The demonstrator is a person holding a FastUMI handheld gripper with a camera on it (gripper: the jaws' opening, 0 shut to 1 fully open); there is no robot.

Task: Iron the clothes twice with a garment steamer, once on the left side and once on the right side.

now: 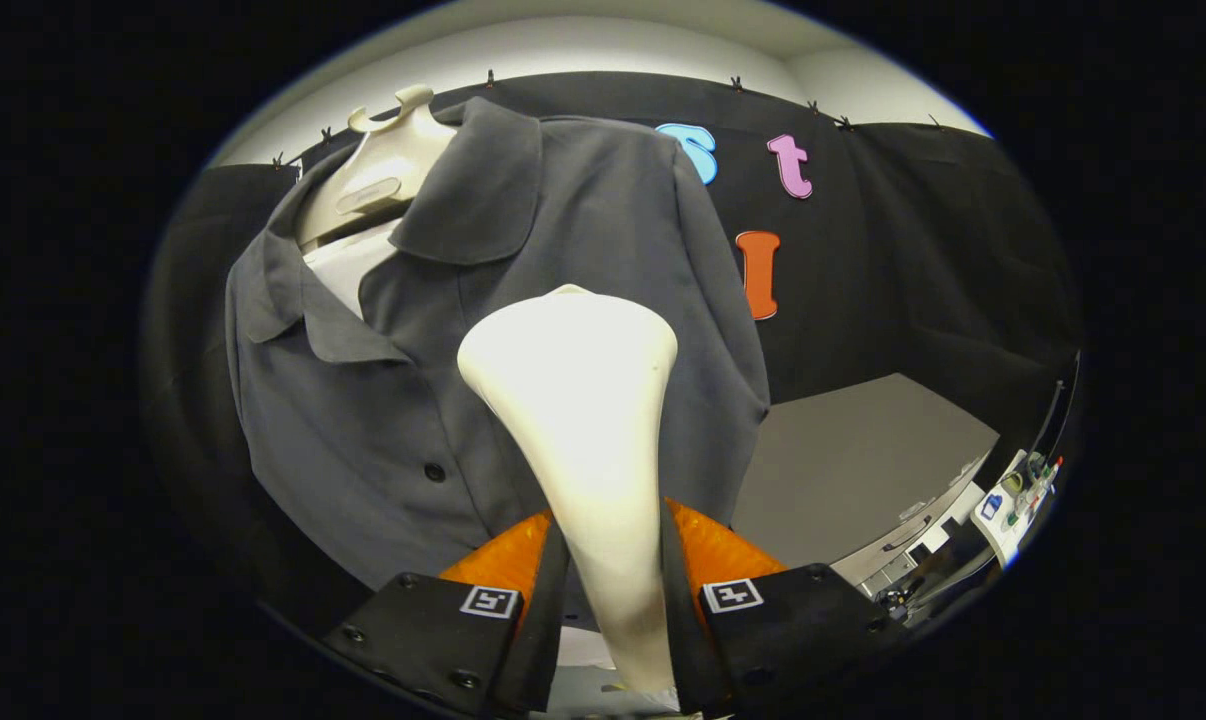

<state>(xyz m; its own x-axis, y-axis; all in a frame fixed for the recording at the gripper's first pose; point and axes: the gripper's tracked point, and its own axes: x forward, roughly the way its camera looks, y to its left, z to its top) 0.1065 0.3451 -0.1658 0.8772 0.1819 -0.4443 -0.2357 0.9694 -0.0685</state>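
My gripper (pixel 611 560) is shut on the handle of a cream-white garment steamer (pixel 578 400), both fingers pressing its narrow neck. The steamer's wide head rises ahead of the fingers and faces a dark grey button-up shirt (pixel 383 420) hung on a cream hanger (pixel 383 170). The head sits close to the shirt's front panel to the right of the button row, below the collar; whether it touches the fabric I cannot tell. A white layer (pixel 348 262) shows inside the open collar.
The booth's black cloth wall (pixel 913 250) stands behind and to the right of the shirt. A grey table top (pixel 853 460) lies beyond the fingers to the right, with small items (pixel 1013 500) past its far edge.
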